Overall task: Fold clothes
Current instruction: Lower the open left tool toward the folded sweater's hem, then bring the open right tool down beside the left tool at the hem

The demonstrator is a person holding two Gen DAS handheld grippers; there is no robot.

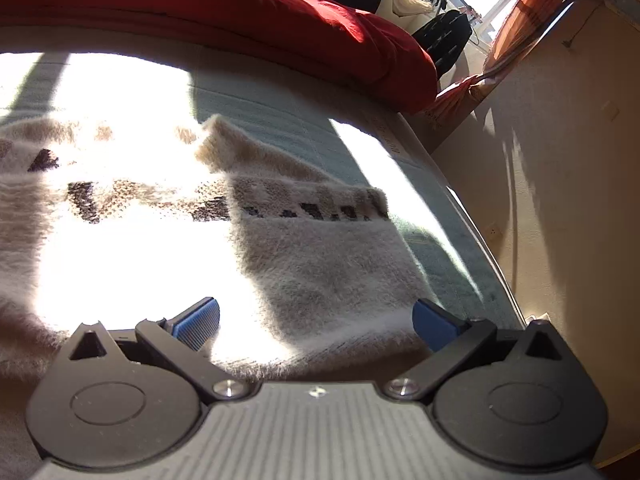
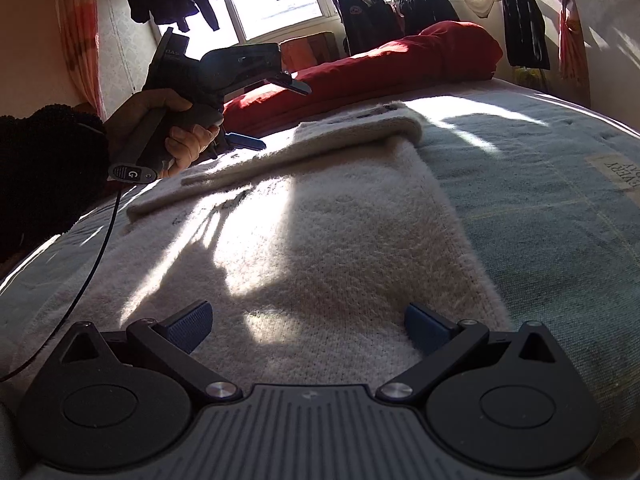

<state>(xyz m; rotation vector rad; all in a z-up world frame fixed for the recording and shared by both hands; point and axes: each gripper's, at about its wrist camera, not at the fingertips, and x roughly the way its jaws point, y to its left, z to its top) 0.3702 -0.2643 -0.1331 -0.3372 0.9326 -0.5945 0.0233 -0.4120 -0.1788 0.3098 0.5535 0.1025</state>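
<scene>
Both grippers (image 1: 316, 322) (image 2: 308, 326) gape wide above cream sweater (image 2: 320, 248)

Hard sunlight pours in from the windows (image 2: 280, 4), blowing out the fuzzy sweater (image 1: 132, 248) to featureless white in the left wrist view. Sharp-edged shadows stripe the bed cover (image 2: 540, 208). Fisheye bending curves the edges; corners fall dark, and focus stays crisp

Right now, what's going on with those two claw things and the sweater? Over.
Left gripper open, empty. Right gripper open, empty. Sweater flat on bed, one sleeve folded across. Nothing in the way.
</scene>
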